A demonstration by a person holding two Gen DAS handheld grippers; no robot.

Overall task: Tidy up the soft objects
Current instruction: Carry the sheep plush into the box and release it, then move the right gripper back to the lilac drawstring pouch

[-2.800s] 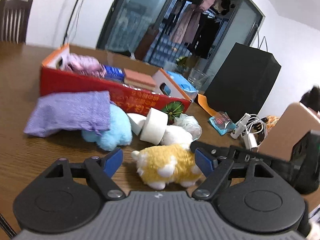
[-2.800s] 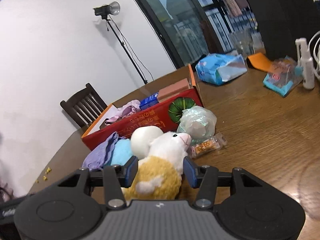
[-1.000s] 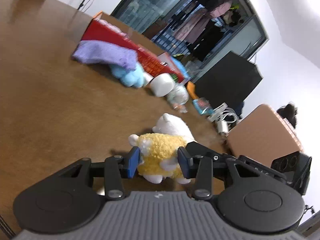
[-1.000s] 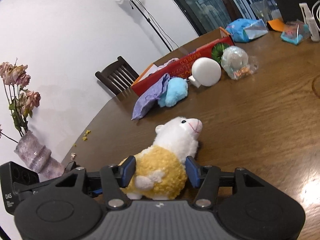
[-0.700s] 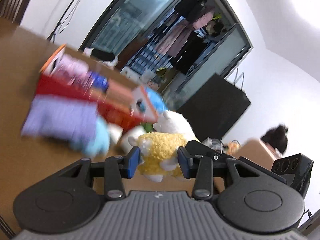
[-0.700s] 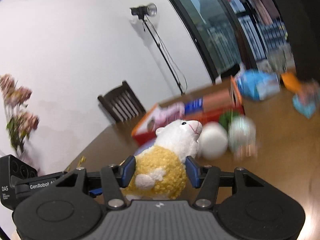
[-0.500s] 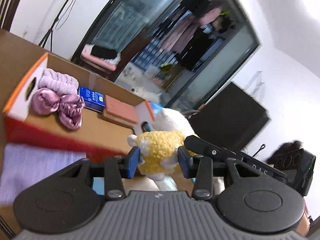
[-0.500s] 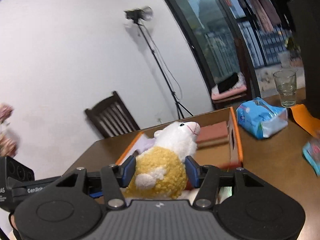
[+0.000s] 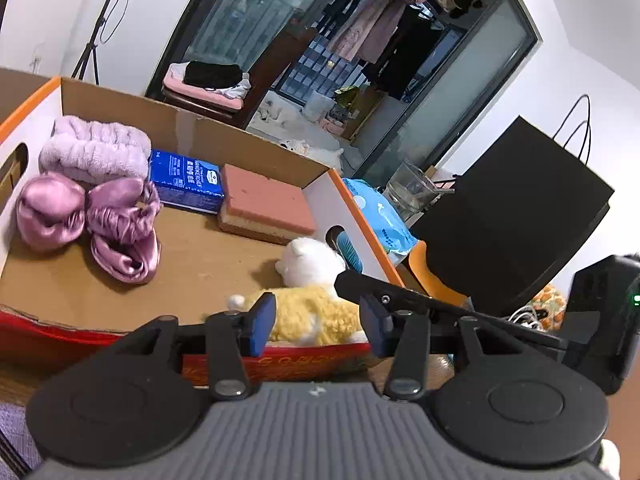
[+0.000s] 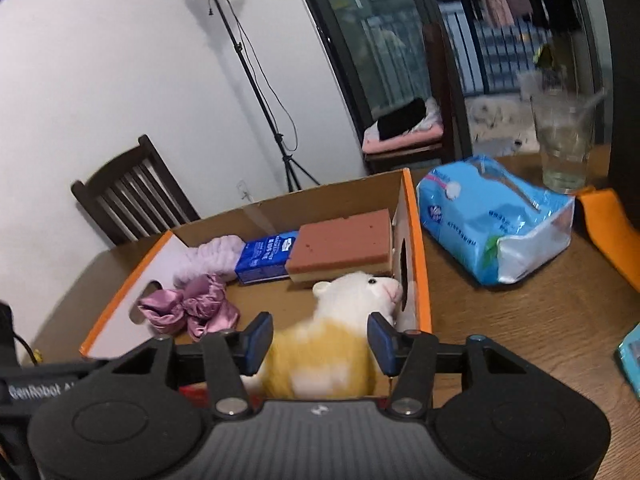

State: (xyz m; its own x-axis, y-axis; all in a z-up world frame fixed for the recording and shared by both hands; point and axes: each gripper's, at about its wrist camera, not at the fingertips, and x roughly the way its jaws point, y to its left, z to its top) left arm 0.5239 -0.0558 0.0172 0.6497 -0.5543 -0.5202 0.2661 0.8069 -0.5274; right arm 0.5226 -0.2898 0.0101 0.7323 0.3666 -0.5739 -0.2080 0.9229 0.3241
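Observation:
The plush sheep (image 9: 312,312) (image 10: 352,292), yellow body and white head, lies inside the cardboard box (image 9: 360,216) (image 10: 416,240) at its right end, head toward the side wall. My left gripper (image 9: 316,328) hovers over the box's red front wall, jaws opening, with the plush between the blue pads but not pressed. My right gripper (image 10: 319,344) faces it from the other side, jaws also opening around the blurred plush; its black finger (image 9: 400,296) crosses the left wrist view. The box also holds a satin scrunchie (image 9: 100,220), a fluffy lilac band (image 9: 92,148), a blue pack (image 9: 184,180) and a sponge (image 9: 264,204).
Right of the box on the wooden table lie a blue tissue pack (image 10: 492,220), a drinking glass (image 10: 564,140) and an orange sheet (image 10: 612,224). A black bag (image 9: 512,208) stands behind. A dark chair (image 10: 132,196) and a light stand (image 10: 256,80) are beyond the table.
Both grippers carried the plush sheep from the table up and over the box. Their jaws have widened and the sheep has sunk from between the pads onto the box floor.

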